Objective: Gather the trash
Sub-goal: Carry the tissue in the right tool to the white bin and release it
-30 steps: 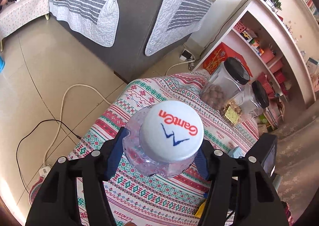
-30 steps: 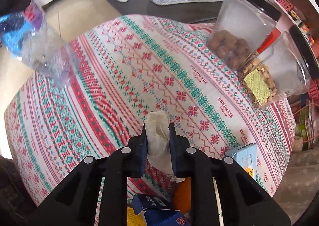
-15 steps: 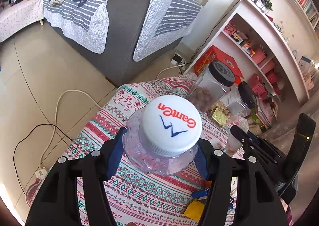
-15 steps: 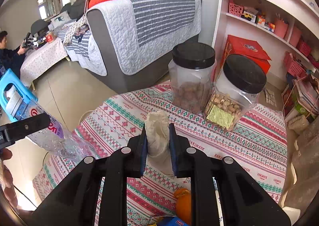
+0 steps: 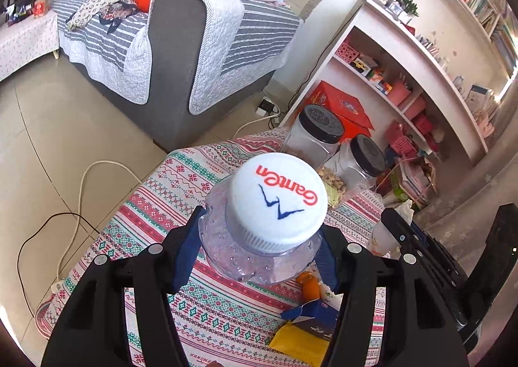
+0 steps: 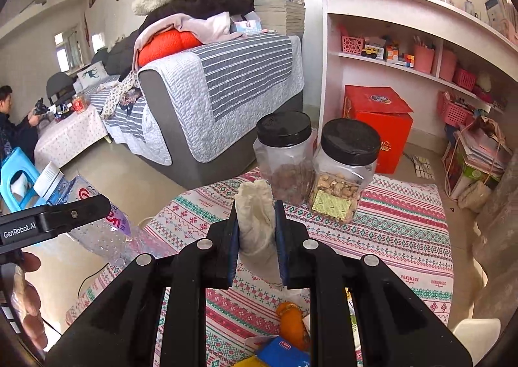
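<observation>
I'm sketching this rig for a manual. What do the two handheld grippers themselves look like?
Both grippers, left and right, are matte black plastic with angular forked fingers, round silver screw heads and blue pads on the inner faces. White "GenRobot.AI" lettering marks the left one's side. No cables or sleeves show.

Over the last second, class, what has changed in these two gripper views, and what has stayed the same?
Both grippers have lifted away from the patterned tablecloth, the right one most. The left gripper still clamps the plastic bottle; the right gripper still clamps the crumpled tissue. Nothing was released. The two jars stayed put.
</observation>
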`<state>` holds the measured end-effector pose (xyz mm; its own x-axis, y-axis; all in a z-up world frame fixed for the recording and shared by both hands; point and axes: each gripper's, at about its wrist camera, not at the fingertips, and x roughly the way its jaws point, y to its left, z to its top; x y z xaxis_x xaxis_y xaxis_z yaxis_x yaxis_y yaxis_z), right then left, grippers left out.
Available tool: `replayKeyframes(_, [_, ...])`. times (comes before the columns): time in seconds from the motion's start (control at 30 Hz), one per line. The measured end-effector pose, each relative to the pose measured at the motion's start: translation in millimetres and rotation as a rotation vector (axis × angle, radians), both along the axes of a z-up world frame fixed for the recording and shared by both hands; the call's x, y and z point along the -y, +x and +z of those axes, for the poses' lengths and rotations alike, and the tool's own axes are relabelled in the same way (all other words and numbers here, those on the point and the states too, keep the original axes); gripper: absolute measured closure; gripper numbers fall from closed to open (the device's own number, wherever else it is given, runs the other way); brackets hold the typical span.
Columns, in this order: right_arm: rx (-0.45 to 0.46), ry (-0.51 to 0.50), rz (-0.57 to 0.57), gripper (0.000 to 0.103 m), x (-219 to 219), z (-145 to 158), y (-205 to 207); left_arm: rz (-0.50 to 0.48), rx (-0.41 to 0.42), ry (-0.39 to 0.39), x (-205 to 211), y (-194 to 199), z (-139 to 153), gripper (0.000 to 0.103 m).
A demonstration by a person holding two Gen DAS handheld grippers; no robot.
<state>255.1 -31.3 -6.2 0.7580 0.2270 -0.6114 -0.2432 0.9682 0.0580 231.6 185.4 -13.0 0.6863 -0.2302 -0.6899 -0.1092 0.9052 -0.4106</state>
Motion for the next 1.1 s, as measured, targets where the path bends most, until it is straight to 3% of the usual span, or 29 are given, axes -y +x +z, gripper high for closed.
replayKeyframes(0.43, [0.058, 0.043, -0.140, 0.084, 64.3, 7.9, -37.5, -0.129, 0.078, 0.056, 72.8, -12.7, 18.7, 0.042])
replayKeyframes(1.1, [0.120, -0.019, -0.437, 0.083, 190.2, -1.7, -106.9, -0.316, 0.113, 0.077, 190.4, -24.8, 16.5, 0.042])
